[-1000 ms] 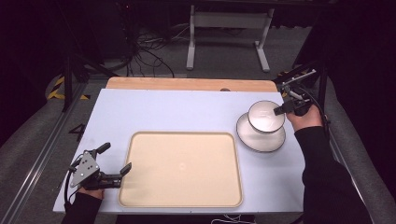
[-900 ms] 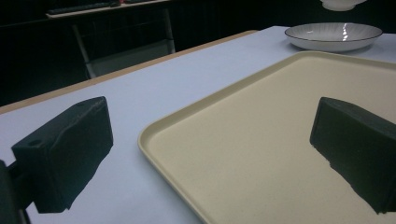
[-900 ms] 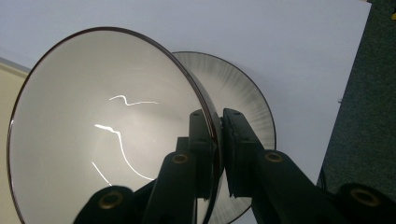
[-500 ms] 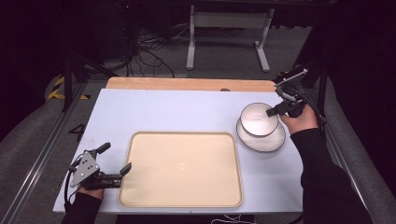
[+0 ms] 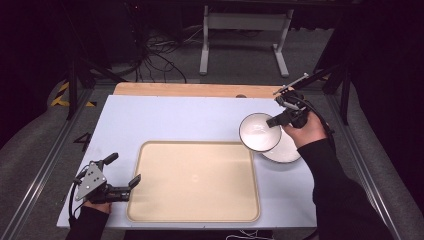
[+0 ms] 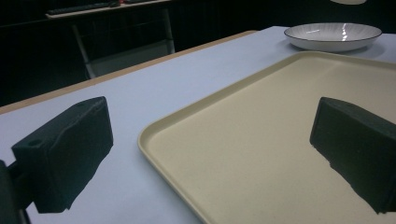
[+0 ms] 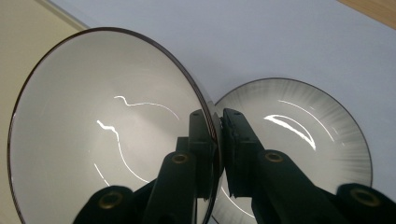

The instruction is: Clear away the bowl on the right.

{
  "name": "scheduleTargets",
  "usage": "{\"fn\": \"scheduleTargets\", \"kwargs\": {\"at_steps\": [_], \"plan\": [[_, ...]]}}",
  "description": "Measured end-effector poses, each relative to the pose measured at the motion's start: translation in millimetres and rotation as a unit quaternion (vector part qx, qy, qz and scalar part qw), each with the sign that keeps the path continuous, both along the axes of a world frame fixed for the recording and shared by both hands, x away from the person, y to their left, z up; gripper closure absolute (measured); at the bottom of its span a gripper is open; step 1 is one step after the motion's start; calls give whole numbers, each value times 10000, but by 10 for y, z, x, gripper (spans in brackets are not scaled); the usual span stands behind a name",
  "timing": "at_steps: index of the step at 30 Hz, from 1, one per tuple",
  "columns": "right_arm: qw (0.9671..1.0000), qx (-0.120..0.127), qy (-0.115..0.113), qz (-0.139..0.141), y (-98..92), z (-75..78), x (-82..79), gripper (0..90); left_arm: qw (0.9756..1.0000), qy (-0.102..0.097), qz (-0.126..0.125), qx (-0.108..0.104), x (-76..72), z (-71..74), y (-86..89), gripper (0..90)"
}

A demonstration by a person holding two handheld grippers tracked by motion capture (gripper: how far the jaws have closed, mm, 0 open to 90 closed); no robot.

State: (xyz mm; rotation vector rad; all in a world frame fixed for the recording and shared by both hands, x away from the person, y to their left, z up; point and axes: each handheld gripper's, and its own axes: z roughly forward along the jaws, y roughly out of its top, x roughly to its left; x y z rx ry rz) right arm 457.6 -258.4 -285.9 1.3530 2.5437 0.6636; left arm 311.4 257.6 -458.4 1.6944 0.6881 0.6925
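Note:
A white bowl (image 5: 259, 132) (image 7: 102, 135) hangs above the table, near the beige tray's (image 5: 195, 182) far right corner. My right gripper (image 5: 274, 120) (image 7: 217, 135) is shut on the bowl's rim, one jaw inside and one outside. Under and to the right of the bowl lies a white plate (image 5: 286, 150) (image 7: 299, 135) (image 6: 332, 35) on the table. My left gripper (image 5: 122, 172) (image 6: 210, 154) rests at the tray's near left corner, open and holding nothing, with one jaw over the table and the other over the tray (image 6: 261, 140).
The pale blue tabletop (image 5: 170, 120) has a wooden strip (image 5: 190, 90) along its far edge. Beyond it stand a metal frame (image 5: 245, 30) and cables (image 5: 155, 55) on the floor. The person's right sleeve (image 5: 335, 190) crosses the table's near right side.
My right gripper lifted the bowl off the plate and carried it left toward the tray. The plate stayed where it was. The left gripper has not moved.

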Motion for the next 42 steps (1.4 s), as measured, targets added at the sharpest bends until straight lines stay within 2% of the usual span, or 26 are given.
{"fn": "scheduleTargets", "kwargs": {"at_steps": [9,15,17,26,34,42], "plan": [[9989,41,18,467,313,25,-100,828,10000,0,-7,0,-1,0,0,2],[9967,72,14,813,547,34,-191,827,10000,-12,-4,-7,-1,-1,-2,2],[9952,116,39,976,660,38,-234,827,10000,-11,-8,-7,-1,-1,-1,1],[9902,215,86,1378,945,28,-333,827,10000,-21,-15,-20,-2,-2,-2,2],[9837,322,128,1762,1221,7,-410,827,10000,-25,-18,-21,-3,-3,-2,2],[9789,402,185,1993,1407,-60,-435,826,10000,-21,-14,-35,-4,-3,-2,1]]}}
